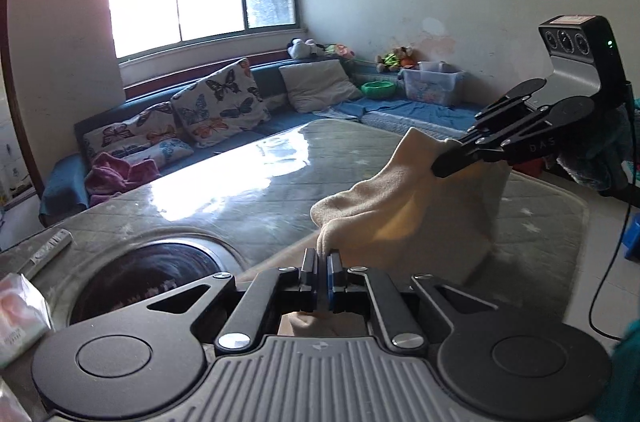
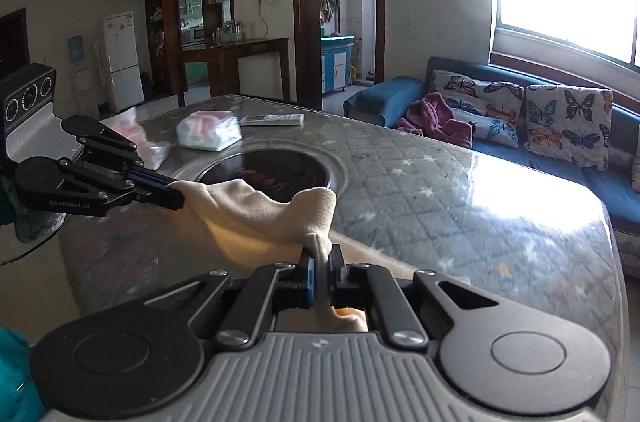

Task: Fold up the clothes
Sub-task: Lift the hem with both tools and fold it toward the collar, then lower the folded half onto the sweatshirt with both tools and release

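**Cream cloth held up between both claws**

The cream cloth (image 1: 404,214) hangs above the surface (image 1: 248,182). The left claw (image 1: 322,264) is clamped on one corner, and the right claw (image 2: 320,264) is clamped on another. At 10 o'clock in the right view lies a tissue pack (image 2: 208,130).

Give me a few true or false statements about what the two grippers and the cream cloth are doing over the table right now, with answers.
1. The left gripper is shut on the cream fleece cloth. True.
2. The right gripper is open and holds nothing. False: it is shut on the same cloth.
3. The cloth lies flat on the grey quilted glass-topped table. False: it hangs slack between the grippers.
4. A white remote control lies on the table. True.
5. The butterfly-print cushions sit on the table. False: they are on the blue sofa.
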The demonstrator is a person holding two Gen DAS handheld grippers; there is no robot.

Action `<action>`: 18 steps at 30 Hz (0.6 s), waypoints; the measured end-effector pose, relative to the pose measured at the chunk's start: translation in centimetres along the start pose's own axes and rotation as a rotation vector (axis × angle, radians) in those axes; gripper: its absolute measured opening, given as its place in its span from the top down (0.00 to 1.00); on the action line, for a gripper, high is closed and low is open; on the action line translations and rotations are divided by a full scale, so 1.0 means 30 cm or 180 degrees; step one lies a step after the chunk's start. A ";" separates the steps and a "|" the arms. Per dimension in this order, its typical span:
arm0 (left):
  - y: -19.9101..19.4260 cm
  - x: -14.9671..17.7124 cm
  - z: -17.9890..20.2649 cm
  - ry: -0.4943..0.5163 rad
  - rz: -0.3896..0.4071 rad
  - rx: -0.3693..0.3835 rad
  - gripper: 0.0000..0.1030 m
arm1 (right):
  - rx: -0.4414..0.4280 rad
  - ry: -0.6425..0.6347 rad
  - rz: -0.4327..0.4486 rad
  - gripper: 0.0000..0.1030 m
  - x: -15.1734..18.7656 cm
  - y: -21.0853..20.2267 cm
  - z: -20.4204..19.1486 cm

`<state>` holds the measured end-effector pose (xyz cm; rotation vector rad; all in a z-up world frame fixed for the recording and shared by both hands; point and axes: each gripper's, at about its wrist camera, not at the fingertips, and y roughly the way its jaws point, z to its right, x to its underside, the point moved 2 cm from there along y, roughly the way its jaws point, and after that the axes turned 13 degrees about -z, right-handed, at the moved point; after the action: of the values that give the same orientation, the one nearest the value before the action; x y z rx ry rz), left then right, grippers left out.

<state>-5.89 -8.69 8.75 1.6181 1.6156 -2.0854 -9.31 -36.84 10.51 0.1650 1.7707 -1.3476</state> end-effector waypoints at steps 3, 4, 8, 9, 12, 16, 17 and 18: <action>0.117 -0.045 -0.063 -0.0072 -0.0118 -0.0106 0.96 | 0.0026 0.0072 -0.0059 0.95 -0.076 0.104 0.071; 0.160 -0.056 -0.081 -0.0115 -0.0170 -0.0131 0.96 | 0.0046 0.0106 -0.0091 0.95 -0.095 0.147 0.095; 0.324 -0.039 -0.137 -0.0261 -0.0439 -0.0300 0.95 | 0.0076 0.0329 -0.0381 0.94 -0.103 0.343 0.168; 0.363 -0.032 -0.149 -0.0305 -0.0510 -0.0341 0.95 | 0.0084 0.0384 -0.0454 0.93 -0.105 0.392 0.186; 0.398 -0.011 -0.172 -0.0451 -0.0603 -0.0399 0.88 | 0.0186 0.0566 -0.0480 0.89 -0.070 0.462 0.213; 0.361 -0.011 -0.184 -0.0558 -0.0532 -0.0492 0.84 | 0.0252 0.0779 -0.0314 0.81 -0.013 0.416 0.217; 0.347 -0.016 -0.184 -0.0575 -0.0514 -0.0518 0.84 | 0.0261 0.0782 -0.0272 0.81 -0.002 0.396 0.212; 0.340 -0.031 -0.184 -0.0604 -0.0507 -0.0517 0.84 | 0.0270 0.0786 -0.0231 0.81 0.009 0.376 0.208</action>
<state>4.16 -9.78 3.00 1.2401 1.8449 -2.0426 0.45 -37.59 2.11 0.3286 1.9392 -1.5082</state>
